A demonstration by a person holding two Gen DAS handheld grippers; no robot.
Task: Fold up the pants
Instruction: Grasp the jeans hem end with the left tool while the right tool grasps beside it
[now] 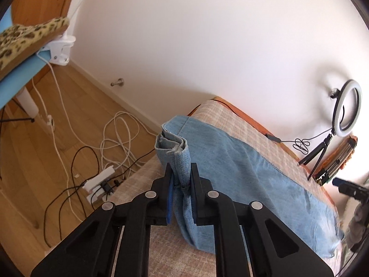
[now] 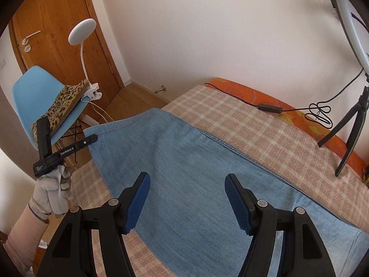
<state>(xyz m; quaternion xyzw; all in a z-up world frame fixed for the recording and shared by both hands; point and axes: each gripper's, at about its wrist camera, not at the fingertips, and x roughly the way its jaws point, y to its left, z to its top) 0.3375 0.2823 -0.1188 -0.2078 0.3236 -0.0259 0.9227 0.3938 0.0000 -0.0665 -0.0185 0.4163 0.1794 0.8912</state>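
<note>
- Left claw, black with blue pads, is pinching a bunched edge of the light blue denim pants; the cloth stands up in a crumpled fold between its two fingers and rises past the fingertips.
- Right claw is spread wide, its ribbed blue pads well apart, hovering over the middle of the flat denim with nothing between them.
- From the right wrist view, the left claw shows from the side, held by a gloved hand in a grey knit glove, its tip touching the near-left edge of the pants.
- The pants lie spread on a bed covered by a beige and pink checked blanket, with an orange patterned sheet showing along the wall side.
- A seam of the pants runs diagonally along the far edge, next to the bare blanket.
- A black tripod stands on the blanket at the far right; a black cable lies along the orange sheet.
- Beside the bed stands a light blue plastic chair carrying a leopard-print cushion, with a white clip-on lamp clamped at its edge.
- On the wooden floor, white and black cords lie tangled around a white power strip.
- A ring light stands against the white wall.
</note>
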